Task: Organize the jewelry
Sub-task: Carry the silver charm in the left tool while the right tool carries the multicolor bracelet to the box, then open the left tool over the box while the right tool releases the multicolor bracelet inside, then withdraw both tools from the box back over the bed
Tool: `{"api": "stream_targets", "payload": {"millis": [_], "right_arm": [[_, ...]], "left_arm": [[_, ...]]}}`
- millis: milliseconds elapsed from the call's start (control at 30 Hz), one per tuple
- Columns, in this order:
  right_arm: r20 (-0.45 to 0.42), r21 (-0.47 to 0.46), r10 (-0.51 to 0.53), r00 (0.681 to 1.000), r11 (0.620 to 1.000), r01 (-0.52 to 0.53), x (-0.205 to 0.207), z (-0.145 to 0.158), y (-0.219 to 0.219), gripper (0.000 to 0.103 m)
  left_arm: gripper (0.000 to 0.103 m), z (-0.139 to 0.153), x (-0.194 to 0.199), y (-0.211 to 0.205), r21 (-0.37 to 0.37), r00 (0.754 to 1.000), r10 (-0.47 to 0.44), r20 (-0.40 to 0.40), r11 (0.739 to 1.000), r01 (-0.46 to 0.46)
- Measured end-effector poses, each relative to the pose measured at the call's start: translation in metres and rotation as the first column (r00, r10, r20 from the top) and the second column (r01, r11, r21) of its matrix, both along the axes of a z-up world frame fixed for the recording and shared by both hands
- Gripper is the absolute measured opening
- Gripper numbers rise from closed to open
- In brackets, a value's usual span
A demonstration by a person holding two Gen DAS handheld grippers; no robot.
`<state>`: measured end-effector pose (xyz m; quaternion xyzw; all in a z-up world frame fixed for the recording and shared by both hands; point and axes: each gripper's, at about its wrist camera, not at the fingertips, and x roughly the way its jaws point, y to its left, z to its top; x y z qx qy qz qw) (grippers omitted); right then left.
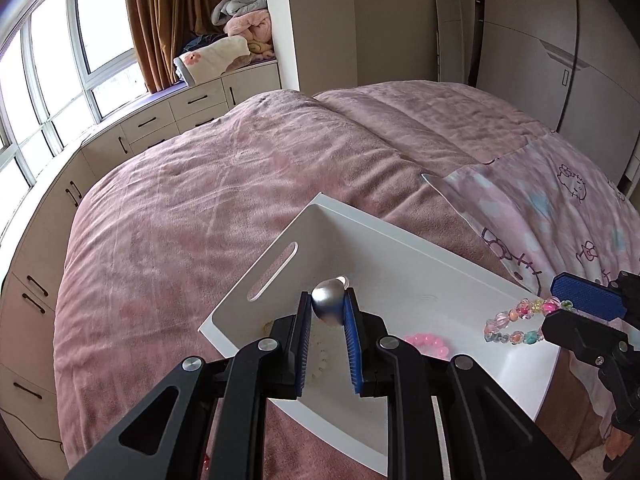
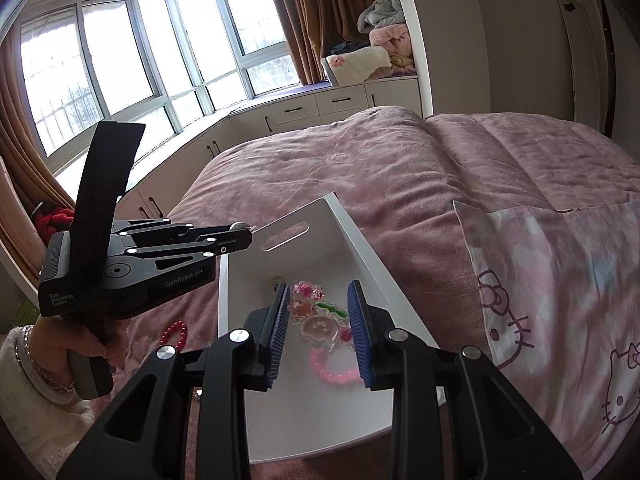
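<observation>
- the left gripper (image 1: 327,309) is clenched on 1 large silver pearl-like bead (image 1: 328,300), pinched between its 2 blue pads above the white tray (image 1: 400,256); the bead's longer axis runs roughly along the fingers, away from the camera.
- the right gripper (image 2: 319,308) has its jaws spread wide with nothing pinched between them; in the right wrist view the multicolored bead bracelet (image 2: 316,316) shows in the gap, lower down, and whether the pads touch it cannot be told.
- in the left wrist view that same bracelet (image 1: 516,320) lies as a flattened loop, its long axis running across the tray toward the right gripper (image 1: 568,310) at the tray's right edge.
- the tray holds 3 bracelets that can be counted: the multicolored one, 1 pink bead bracelet (image 2: 334,366) nearer the camera and touching or just beside it, and 1 whitish bead strand (image 1: 320,360) partly hidden under the left gripper's fingers.
- a small pale object (image 2: 275,280) lies farther in on the tray floor; it is too small to identify.
- the tray's far wall has 1 slot handle (image 2: 285,236).
- 1 red bead bracelet (image 2: 175,332) lies outside the tray on the pink blanket (image 2: 320,160), just beside the tray's left wall.
- the tray rests on the bed; a hello kitty sheet (image 2: 560,300) lies to its right.
</observation>
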<state>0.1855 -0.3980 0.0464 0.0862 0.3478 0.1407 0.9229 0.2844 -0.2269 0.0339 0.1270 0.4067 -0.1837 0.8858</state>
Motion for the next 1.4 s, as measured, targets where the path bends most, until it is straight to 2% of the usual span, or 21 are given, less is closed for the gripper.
{"api": "stream_targets", "payload": {"millis": [233,400,433,567,600,633,700,767,833,900,1067,1400], "right_arm": [[-0.043,-0.001,0.012,0.999,1.000,-0.012,0.009,-0.022,0.006,0.030],[-0.066,0.007,0.022,0.998,1.000,-0.021,0.012,-0.031,0.011,0.030],[-0.071,0.002,0.024,0.997,1.000,-0.024,0.013,-0.032,0.012,0.031],[-0.082,-0.008,0.029,0.996,1.000,-0.030,0.014,-0.033,0.017,0.034],[-0.081,-0.009,0.028,0.996,1.000,-0.028,0.013,-0.032,0.017,0.042],[-0.076,-0.014,0.023,0.997,1.000,-0.024,0.013,-0.031,0.018,0.046],[-0.068,-0.017,0.024,0.997,1.000,-0.025,0.011,-0.027,0.019,0.047],[-0.059,-0.021,0.023,0.998,0.999,-0.024,0.009,-0.021,0.020,0.052],[-0.038,-0.035,0.023,0.999,0.999,-0.025,0.005,-0.013,0.023,0.058],[-0.019,-0.048,0.028,0.999,0.998,-0.029,0.001,-0.004,0.027,0.058],[0.031,-0.074,0.048,0.998,0.996,-0.046,-0.010,0.021,0.041,0.067],[0.141,-0.152,0.132,0.981,0.982,-0.110,-0.039,0.063,0.092,0.084]], "left_arm": [[0.022,-0.026,0.014,-0.002,0.019,0.998,0.019,-0.064,1.000,-0.018],[0.023,-0.035,0.018,-0.005,0.041,0.997,0.012,-0.073,0.999,-0.009],[0.026,-0.036,0.018,-0.005,0.043,0.997,0.013,-0.074,0.999,-0.009],[0.055,-0.032,0.017,0.002,0.025,0.998,0.035,-0.060,0.999,-0.033],[0.057,-0.029,0.016,0.005,0.015,0.998,0.044,-0.054,0.999,-0.043],[0.059,-0.026,0.015,0.009,0.003,0.998,0.049,-0.051,0.999,-0.049],[0.062,-0.019,0.011,0.018,-0.021,0.998,0.056,-0.042,0.998,-0.057],[0.073,-0.008,0.005,0.029,-0.036,0.997,0.069,-0.017,0.997,-0.070],[0.076,0.003,-0.001,0.041,-0.054,0.997,0.080,0.007,0.995,-0.080],[0.077,0.015,-0.008,0.054,-0.071,0.995,0.094,0.024,0.993,-0.093],[0.089,0.045,-0.028,0.093,-0.136,0.986,0.153,0.072,0.980,-0.142],[0.093,0.094,-0.081,0.172,-0.225,0.955,0.243,0.169,0.953,-0.203]]}}
